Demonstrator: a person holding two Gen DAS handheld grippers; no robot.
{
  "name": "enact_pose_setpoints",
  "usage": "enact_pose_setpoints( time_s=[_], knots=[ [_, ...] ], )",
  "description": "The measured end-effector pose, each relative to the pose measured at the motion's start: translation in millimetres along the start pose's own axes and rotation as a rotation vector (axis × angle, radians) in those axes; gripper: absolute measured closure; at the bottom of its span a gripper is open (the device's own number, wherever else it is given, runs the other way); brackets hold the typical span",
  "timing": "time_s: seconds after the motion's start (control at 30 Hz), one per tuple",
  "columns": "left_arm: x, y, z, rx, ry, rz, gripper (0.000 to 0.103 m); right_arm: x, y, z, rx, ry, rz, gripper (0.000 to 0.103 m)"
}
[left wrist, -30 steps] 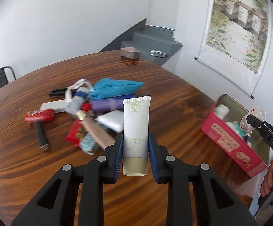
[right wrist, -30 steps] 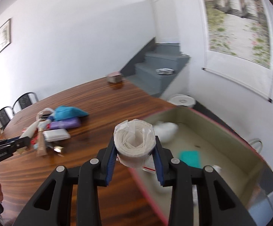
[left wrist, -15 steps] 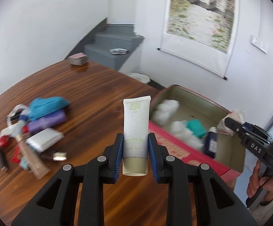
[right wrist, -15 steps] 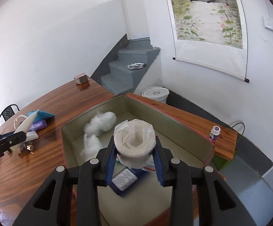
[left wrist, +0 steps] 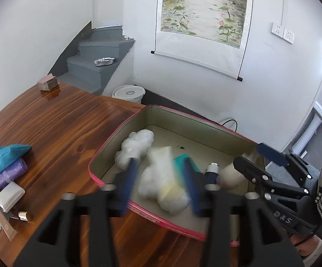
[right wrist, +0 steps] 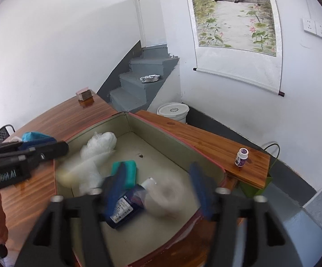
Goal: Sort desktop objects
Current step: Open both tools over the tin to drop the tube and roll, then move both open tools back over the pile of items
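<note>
My left gripper (left wrist: 159,184) is open over the pink-rimmed tin box (left wrist: 120,126). The white cream tube (left wrist: 165,178) is a blur falling free between its fingers into the box. My right gripper (right wrist: 158,191) is open over the same box (right wrist: 203,153), and the white gauze roll (right wrist: 166,198) drops blurred below it. In the box lie white plastic wads (left wrist: 136,149), a teal pack (right wrist: 127,171) and a dark blue bottle (right wrist: 125,207). The right gripper also shows in the left wrist view (left wrist: 256,158), and the left gripper in the right wrist view (right wrist: 47,146).
A pile of loose items lies on the wooden table at the left: a blue pouch (left wrist: 8,153), a purple roll (left wrist: 10,173), a white pack (left wrist: 9,195) and a tan tube (left wrist: 3,224). A small bottle (right wrist: 241,156) stands on a bench beyond the box.
Both grippers have opened over the box. The cream tube has left my left gripper and the gauze roll has left my right gripper; both are falling in.
</note>
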State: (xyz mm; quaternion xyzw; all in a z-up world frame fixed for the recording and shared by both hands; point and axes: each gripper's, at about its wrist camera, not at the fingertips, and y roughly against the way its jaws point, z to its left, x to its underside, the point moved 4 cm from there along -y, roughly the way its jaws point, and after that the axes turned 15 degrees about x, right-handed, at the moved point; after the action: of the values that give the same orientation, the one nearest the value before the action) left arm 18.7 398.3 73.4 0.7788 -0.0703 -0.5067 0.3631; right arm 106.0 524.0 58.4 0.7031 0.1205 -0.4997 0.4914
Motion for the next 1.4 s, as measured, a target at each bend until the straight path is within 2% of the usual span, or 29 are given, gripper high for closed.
enact_pose_setpoints(
  time_s=[0.17, 0.43, 0.67, 0.93, 1.13, 1.27, 1.4],
  knots=[
    [3.2, 14.0, 9.7, -0.072, -0.015, -0.034, 0.036, 0.2, 2.4, 7.2, -0.005, 0.001, -0.019, 0.026],
    [17.0, 45.4, 54.3, -0.144, 0.085, -0.061, 0.036, -4.2, 14.0, 37.2, -0.071, 0.008, -0.038, 0.026],
    [37.2, 84.3, 103.3, -0.232, 0.177, -0.094, 0.036, -4.7, 29.4, 83.9, -0.167, 0.052, -0.049, 0.026],
    [79.8, 140.3, 178.7, -0.375, 0.309, -0.105, 0.036, 4.9, 37.9, 149.7, -0.311, 0.13, -0.007, 0.026],
    [120.6, 180.8, 242.0, -0.526, 0.42, -0.092, 0.036, 13.7, 41.9, 197.4, -0.391, 0.193, 0.028, 0.026],
    [147.6, 203.0, 285.4, -0.582, 0.529, -0.096, 0.036, 19.8, 44.3, 226.7, -0.427, 0.235, 0.046, 0.026],
    [163.6, 211.0, 312.4, -0.613, 0.593, -0.09, 0.036, 25.1, 45.3, 251.5, -0.448, 0.275, 0.057, 0.026]
  ],
)
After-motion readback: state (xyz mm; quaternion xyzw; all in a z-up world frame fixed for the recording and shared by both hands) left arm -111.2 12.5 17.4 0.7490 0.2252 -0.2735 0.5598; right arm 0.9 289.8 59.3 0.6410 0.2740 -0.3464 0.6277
